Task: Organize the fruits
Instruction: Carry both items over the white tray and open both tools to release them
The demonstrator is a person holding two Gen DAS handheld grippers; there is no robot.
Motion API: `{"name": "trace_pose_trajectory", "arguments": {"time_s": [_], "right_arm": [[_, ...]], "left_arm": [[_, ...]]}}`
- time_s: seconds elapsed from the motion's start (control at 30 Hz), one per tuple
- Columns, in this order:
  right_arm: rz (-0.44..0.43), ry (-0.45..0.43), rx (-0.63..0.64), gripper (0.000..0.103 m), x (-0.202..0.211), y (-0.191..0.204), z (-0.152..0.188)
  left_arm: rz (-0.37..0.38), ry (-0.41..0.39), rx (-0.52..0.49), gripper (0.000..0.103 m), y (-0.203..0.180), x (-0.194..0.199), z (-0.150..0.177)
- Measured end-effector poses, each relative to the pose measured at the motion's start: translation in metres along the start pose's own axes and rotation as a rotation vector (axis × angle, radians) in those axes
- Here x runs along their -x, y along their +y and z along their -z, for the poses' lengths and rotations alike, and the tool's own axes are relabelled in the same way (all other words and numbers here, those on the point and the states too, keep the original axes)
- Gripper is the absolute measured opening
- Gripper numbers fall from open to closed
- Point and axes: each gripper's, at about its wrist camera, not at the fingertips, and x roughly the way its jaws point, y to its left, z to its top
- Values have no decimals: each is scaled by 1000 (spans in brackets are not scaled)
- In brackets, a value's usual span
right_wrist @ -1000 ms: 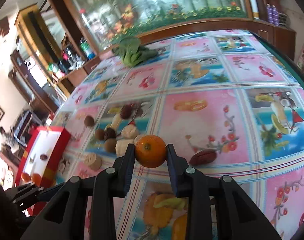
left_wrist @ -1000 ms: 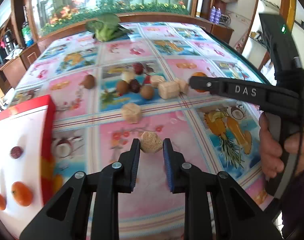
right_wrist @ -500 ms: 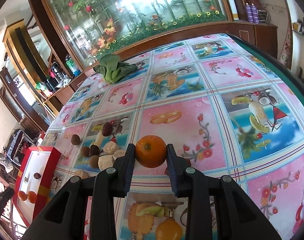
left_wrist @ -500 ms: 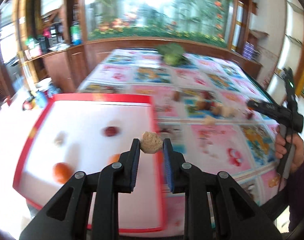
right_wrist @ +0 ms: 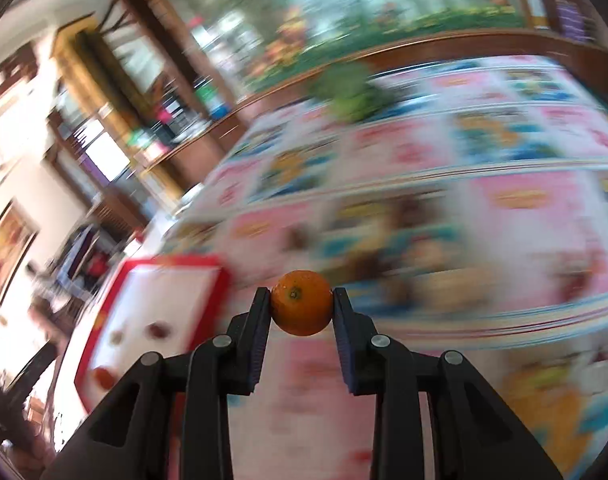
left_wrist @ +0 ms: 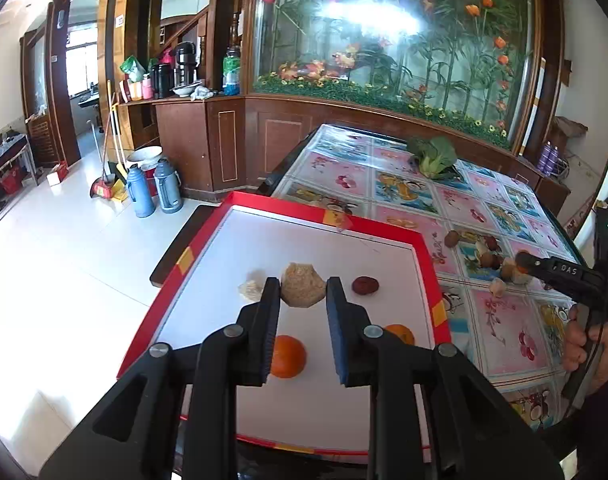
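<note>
My left gripper [left_wrist: 303, 292] is shut on a tan rough lump [left_wrist: 303, 290] and holds it over the red-rimmed white tray [left_wrist: 263, 204]. In the tray lie a smaller tan lump [left_wrist: 251, 289], a dark red fruit [left_wrist: 365, 285] and two oranges [left_wrist: 287, 357], one partly hidden behind my right finger. My right gripper [right_wrist: 301, 309] is shut on an orange [right_wrist: 301, 309] above the table; this view is blurred, with the tray [right_wrist: 219, 280] at the lower left. The right gripper also shows in the left wrist view [left_wrist: 560, 270] over a pile of loose fruits [left_wrist: 490, 254].
The table [left_wrist: 404, 196] has a colourful fruit-print cloth. A leafy green vegetable [left_wrist: 434, 156] lies at its far end. Two thermos flasks [left_wrist: 153, 192] and a broom stand on the floor left of the tray. A wooden cabinet and glass screen stand behind.
My left gripper has swung left with the tan lump, from the table to over the tray. My right gripper holds its orange and is now turning left, fast enough to blur the view.
</note>
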Motion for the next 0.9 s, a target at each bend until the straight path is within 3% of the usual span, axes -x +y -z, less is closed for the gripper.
{"name": "trace_pose_trajectory", "arguments": {"time_s": [0.17,0.27,0.5,0.73,0.9], "right_arm": [[-124,83,117,29,-25,76,10],[-132,109,168,29,-36,99,15],[-104,181,213,29,-66,116,27],[-59,236,210,30,-85,117,38],[-39,211,251,32,-84,121,41]], "left_arm": [[-17,26,-2,25,11,-11,2],[-25,47,-2,25,15,-25,0],[4,122,-55,25,6,-59,-10],[-25,230,-112,25,0,-93,-3],[-28,279,-130,26,-4,-102,6]]}}
